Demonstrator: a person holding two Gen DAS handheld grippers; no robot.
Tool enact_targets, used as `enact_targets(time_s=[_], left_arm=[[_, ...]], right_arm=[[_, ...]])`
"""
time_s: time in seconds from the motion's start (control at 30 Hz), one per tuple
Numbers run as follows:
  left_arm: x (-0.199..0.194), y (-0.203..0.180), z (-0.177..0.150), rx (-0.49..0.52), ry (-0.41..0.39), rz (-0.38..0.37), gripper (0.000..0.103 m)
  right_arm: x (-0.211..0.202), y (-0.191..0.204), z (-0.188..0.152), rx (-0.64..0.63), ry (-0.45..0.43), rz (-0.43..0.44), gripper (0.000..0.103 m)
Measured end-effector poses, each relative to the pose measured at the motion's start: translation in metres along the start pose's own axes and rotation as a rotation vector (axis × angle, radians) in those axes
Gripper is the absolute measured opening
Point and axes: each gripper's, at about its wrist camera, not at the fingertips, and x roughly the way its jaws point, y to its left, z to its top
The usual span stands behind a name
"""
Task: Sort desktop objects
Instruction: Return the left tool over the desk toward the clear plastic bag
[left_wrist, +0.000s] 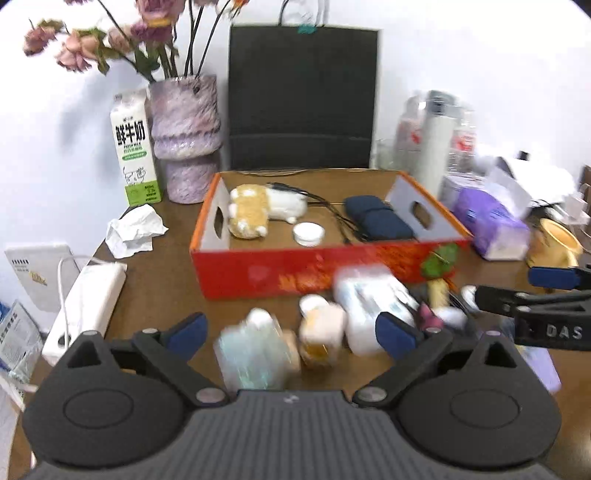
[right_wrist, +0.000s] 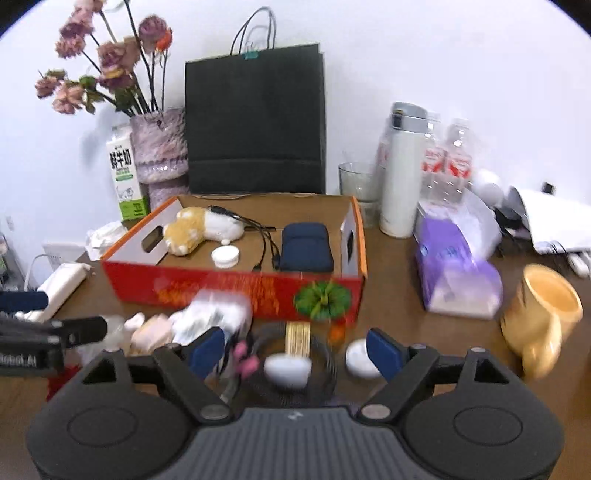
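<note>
Brown table (right_wrist: 391, 295) carries red box (right_wrist: 229, 286), purple tissue pack (right_wrist: 458, 273), yellow mug (right_wrist: 543, 314).

Surface (left_wrist: 177, 254): brown wood-look, smooth. Box (right_wrist: 229, 291): red printed cardboard, slightly glossy. Bag (right_wrist: 255, 122): matt black paper. Toy (right_wrist: 201, 229): plush cloth. Mug (right_wrist: 543, 314): glazed yellow ceramic. Flask (right_wrist: 400, 173): smooth white, metal-look cap.

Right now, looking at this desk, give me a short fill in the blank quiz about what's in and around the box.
1. The plush toy lies inside the red ____.
2. The black paper bag stands ____ the box.
3. The milk carton stands beside the vase of ____.
4. The yellow mug lies on its ____.

Missing words: box; behind; flowers; side
</note>
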Motion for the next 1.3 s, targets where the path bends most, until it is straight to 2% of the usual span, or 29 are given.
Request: enact_targets(time_s=[0.13, 0.2, 0.3, 0.47, 0.6, 0.7, 0.83, 1.3], left_arm=[[-0.027, -0.011, -0.049, -0.019, -0.028, -0.023, 0.101], [-0.034, -0.015, -0.071, -0.023, -0.029, -0.019, 0.101], [-0.042, -0.021, -0.097, 0.000, -0.043, -0.018, 0.101], [-0.048, -0.022, -0.121, -0.027, -0.038, -0.006, 0.101], [-0.047, -0.015, -0.132, -0.043, -0.009, 0.004, 0.101], [-0.044, -0.012, -0.136, -0.043, 0.003, 0.012, 0.101], [-0.042, -0.010, -0.137, -0.060, 0.011, 0.003, 0.101], [-0.038, -0.011, -0.137, -0.070, 0.036, 0.000, 0.101]], right_arm=[[-0.034, 0.002, -0.046, 0.018, -0.066, 0.024, 0.089], [-0.050, -0.001, -0.068, 0.056, -0.096, 0.028, 0.096], [-0.069, -0.005, -0.096, 0.069, -0.124, 0.034, 0.097], [-0.078, -0.005, -0.120, 0.053, -0.101, 0.026, 0.097], [-0.073, -0.002, -0.132, 0.085, -0.051, 0.066, 0.097], [-0.066, 0.005, -0.139, 0.075, -0.020, 0.064, 0.097], [-0.069, 0.011, -0.142, 0.041, -0.041, 0.050, 0.097], [-0.067, -0.006, -0.142, 0.145, -0.054, 0.057, 0.097]])
